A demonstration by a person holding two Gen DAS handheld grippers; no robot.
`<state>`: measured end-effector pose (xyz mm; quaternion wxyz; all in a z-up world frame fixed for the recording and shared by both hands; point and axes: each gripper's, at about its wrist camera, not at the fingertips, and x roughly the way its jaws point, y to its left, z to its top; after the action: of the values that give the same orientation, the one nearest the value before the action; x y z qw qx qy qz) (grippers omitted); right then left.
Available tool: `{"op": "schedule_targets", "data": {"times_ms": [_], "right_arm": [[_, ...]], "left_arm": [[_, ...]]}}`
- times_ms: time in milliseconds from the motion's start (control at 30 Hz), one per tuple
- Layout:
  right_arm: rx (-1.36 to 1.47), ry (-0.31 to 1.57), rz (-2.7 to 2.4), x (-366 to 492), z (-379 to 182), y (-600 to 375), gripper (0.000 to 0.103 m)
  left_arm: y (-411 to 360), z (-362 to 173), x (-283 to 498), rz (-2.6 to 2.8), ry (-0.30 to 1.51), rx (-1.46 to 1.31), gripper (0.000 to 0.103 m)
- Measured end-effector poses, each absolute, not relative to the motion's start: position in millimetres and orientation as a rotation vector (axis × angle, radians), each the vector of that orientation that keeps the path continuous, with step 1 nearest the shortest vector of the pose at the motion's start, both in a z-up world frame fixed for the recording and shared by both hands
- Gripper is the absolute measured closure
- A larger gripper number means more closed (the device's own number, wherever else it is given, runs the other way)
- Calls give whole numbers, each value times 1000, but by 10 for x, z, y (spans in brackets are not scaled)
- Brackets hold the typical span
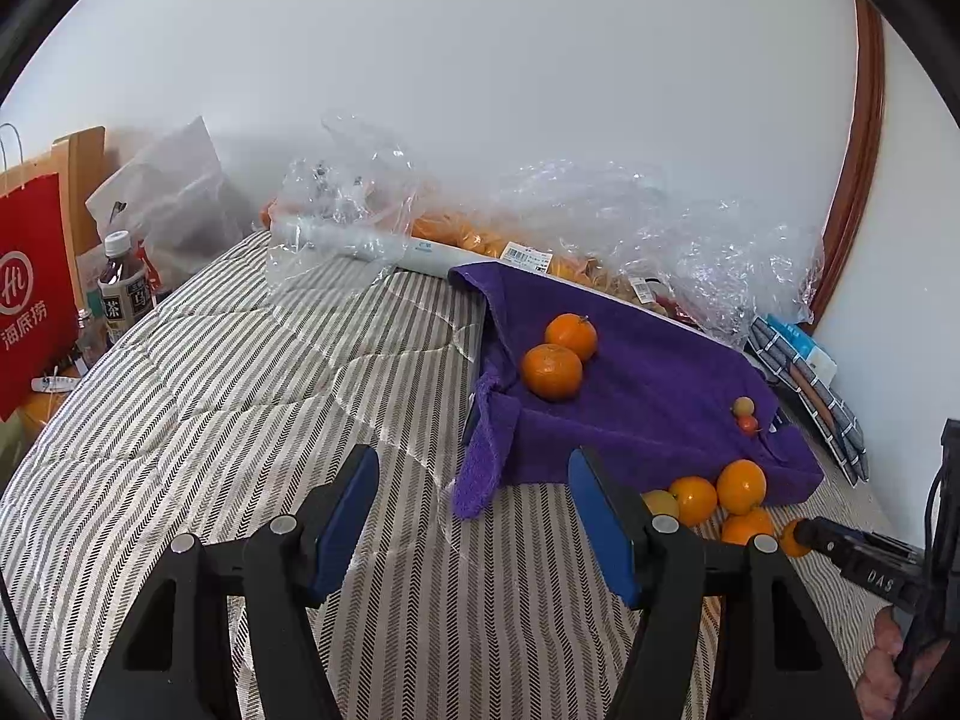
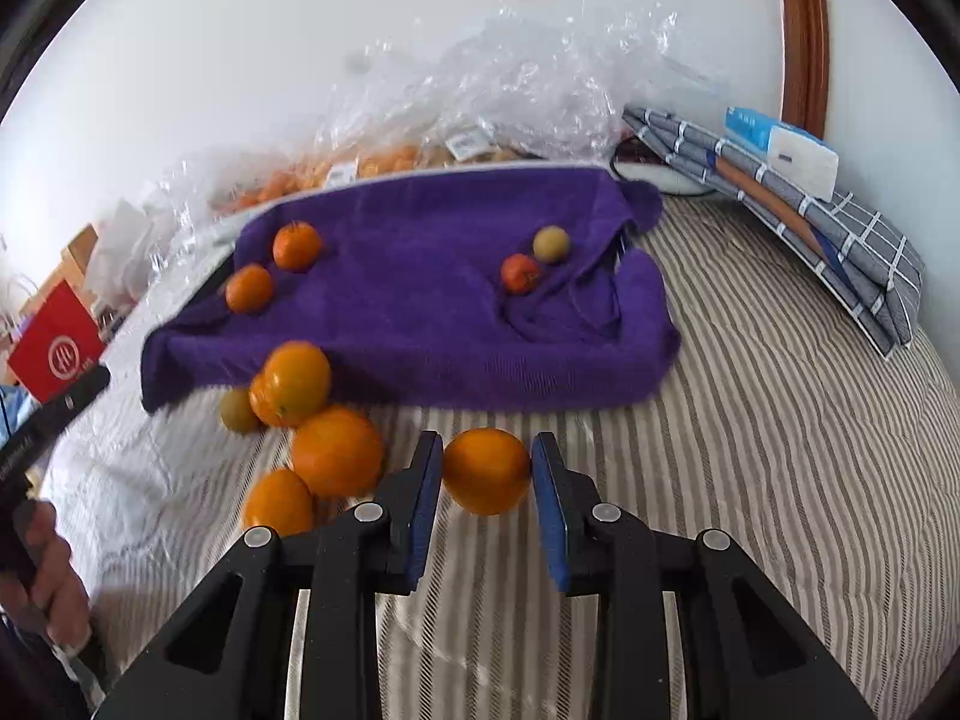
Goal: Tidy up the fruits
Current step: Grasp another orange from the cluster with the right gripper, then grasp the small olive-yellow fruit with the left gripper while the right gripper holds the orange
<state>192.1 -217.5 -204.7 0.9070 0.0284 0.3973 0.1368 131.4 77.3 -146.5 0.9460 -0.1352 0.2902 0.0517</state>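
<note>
Since the right gripper (image 2: 487, 468) has its blue pads (image 2: 427, 492) pressed on both sides of an orange (image 2: 486, 471), I'd say the step in hand is carrying that one up onto the purple towel (image 2: 420, 300). The way to do it well, I reckon: keep the squeeze gentle, lift straight up off the striped bedcover (image 2: 750, 450), and set it down in a dip of the towel so it doesn't roll off the near edge.

That orange is smooth, round, bright — it sits on the bedcover just near of the towel. A loose pile of oranges (image 2: 336, 450) lies close on its left, so swinging left could knock them. Far left on the towel sit two mandarins (image 2: 297, 246); toward the right, a small red fruit (image 2: 521, 273) touches a small yellowish one (image 2: 551, 243).

The left gripper (image 1: 474, 516) hangs wide open over the bedcover, holding nothing — well apart from the fruit.
</note>
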Motion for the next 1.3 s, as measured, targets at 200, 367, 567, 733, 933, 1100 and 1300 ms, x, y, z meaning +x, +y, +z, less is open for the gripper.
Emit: {"op": "schedule_targets", "data": {"times_ms": [200,367,567,733,933,1100,1300], "right_arm": [[0,863,228,1964,-2227,-2114,68],[4,835,209,1888,-2206,-2160,70],[12,798,209,1734,-2160,-2274,70],[48,789,237,1735,-2158,-2338,70],[96,777,230,1741,-2152,-2441,70],[108,786,193,1763,-2164,-2472,70],[121,797,202,1782,-2182,-2490,70]], "left_arm": [[775,-1493,1337,90,607,-279,39],[771,-1533,1386,49,638,-293,39],[489,-1575,1485,-135,738,-263,39],[234,-1700,1735,-134,848,-193,39],[142,-1769,1876,-168,881,-209,41],[-21,-1789,1966,-184,892,-149,55],[-124,-1776,2016,-214,883,-106,77]]}}
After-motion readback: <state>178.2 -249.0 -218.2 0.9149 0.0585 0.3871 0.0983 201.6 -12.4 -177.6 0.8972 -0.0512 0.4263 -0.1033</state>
